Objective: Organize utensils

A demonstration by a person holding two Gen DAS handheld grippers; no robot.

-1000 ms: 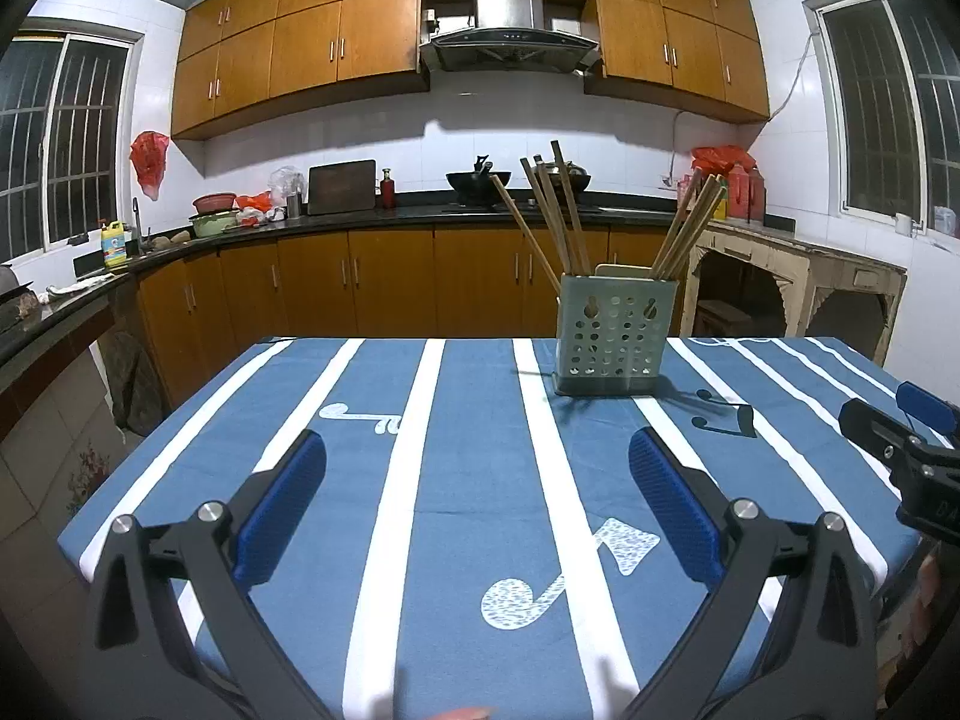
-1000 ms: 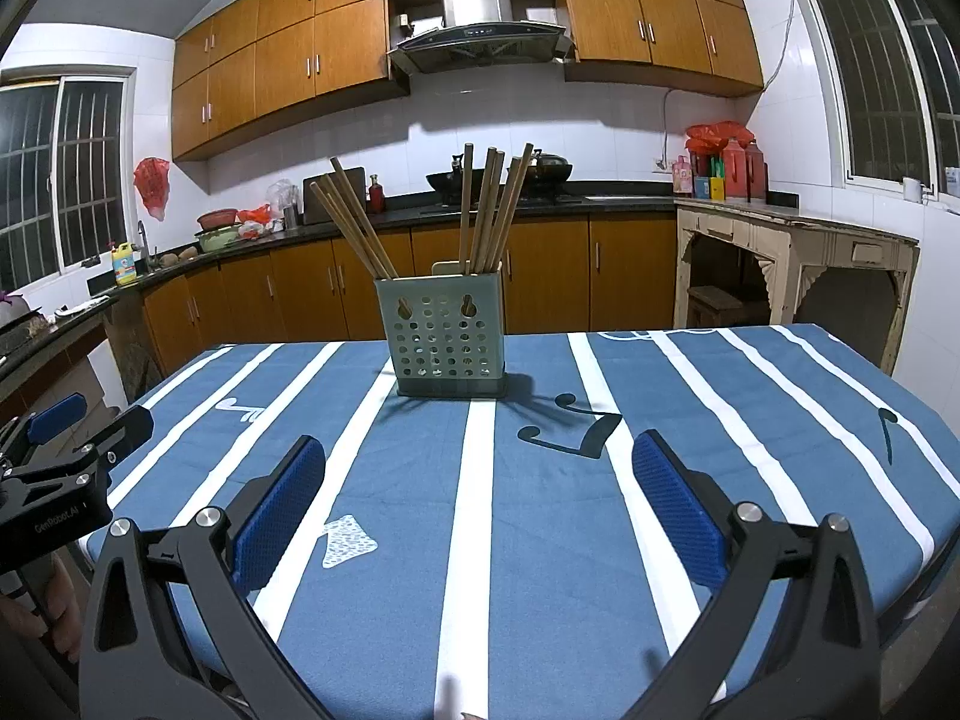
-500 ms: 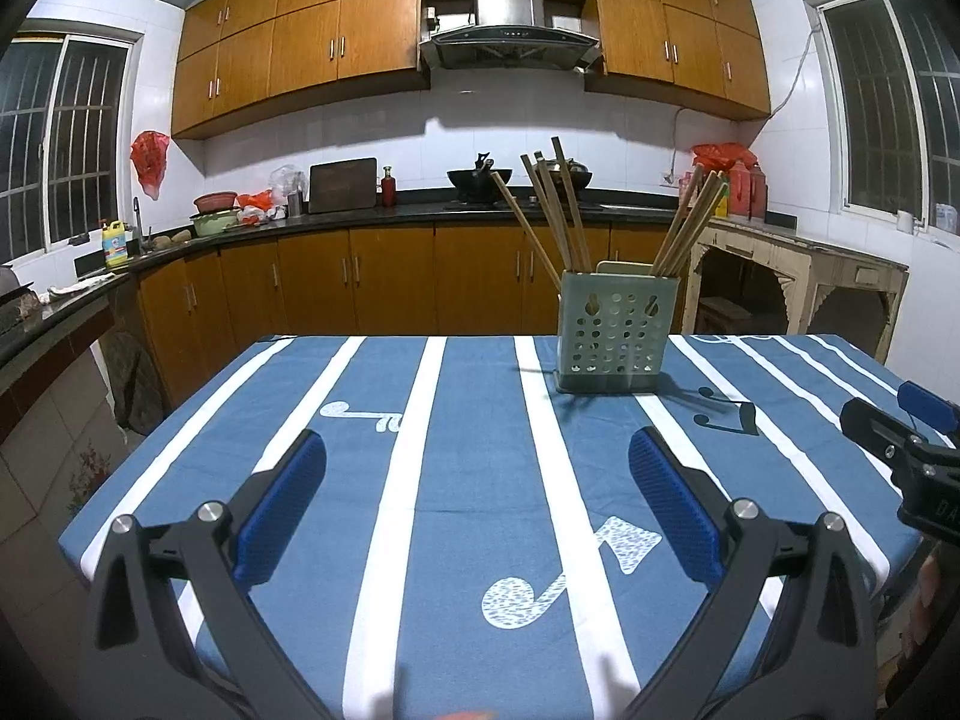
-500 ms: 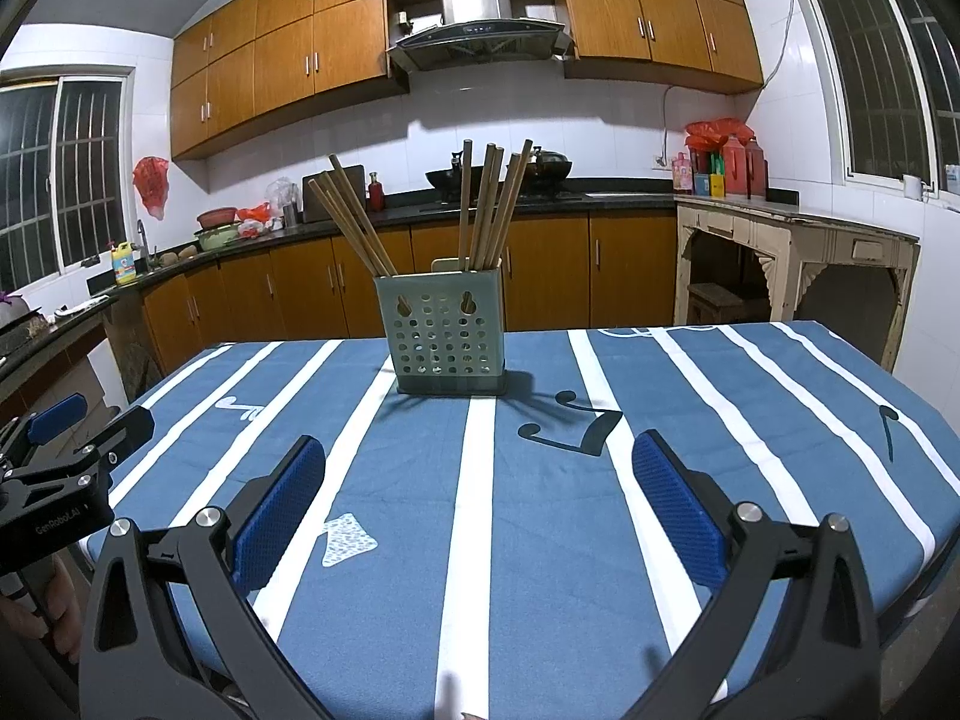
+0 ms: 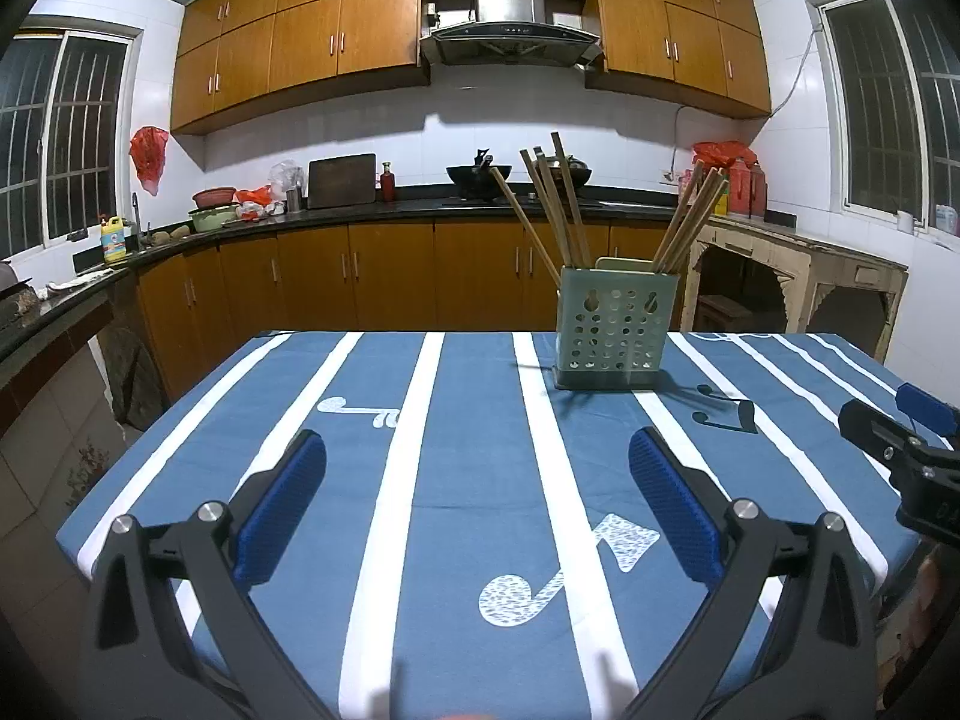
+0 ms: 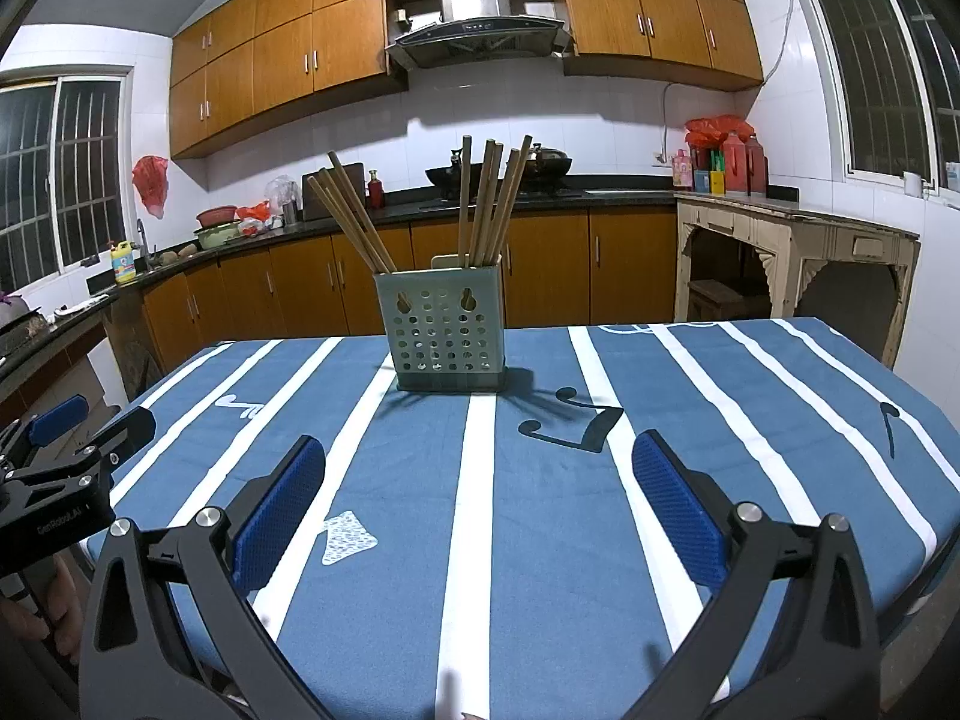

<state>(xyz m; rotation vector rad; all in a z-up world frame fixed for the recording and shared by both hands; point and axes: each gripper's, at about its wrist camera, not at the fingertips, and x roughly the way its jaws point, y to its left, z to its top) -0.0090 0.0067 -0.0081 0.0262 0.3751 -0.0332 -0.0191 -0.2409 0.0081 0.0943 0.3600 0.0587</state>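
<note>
Nearest the cameras, the left hand-held gripper (image 5: 477, 501) hovers low over the near part of the table (image 5: 468, 516), its blue-padded fingers spread wide with nothing between them. The right hand-held gripper (image 6: 478, 501) sits the same way, released and empty, a little to the right of the left one; each shows at the edge of the other's view. Below them the blue cloth with white stripes and music notes carries no loose utensils that can be seen.

Farther on, toward the far half of the table and well apart from both grippers, stands the utensil holder (image 6: 444, 324), a pale green perforated plastic box, upright on the cloth. Wooden chopsticks (image 6: 489, 204) stick out of it in two bunches: one bunch (image 5: 555, 207) leans left, the other (image 5: 690, 219) stands at the right side. They look already sorted into the holder, so the task seems at or near its end.

The chopsticks are likely light, stiff and smooth, and would roll or slip between pads; the exposed upper shafts are the place to pinch, taking few at a time. The holder looks light and could tip if a stick is pulled sideways.

Beyond the table runs the kitchen counter (image 5: 360, 213) with wooden cabinets and a range hood (image 5: 510, 30).
</note>
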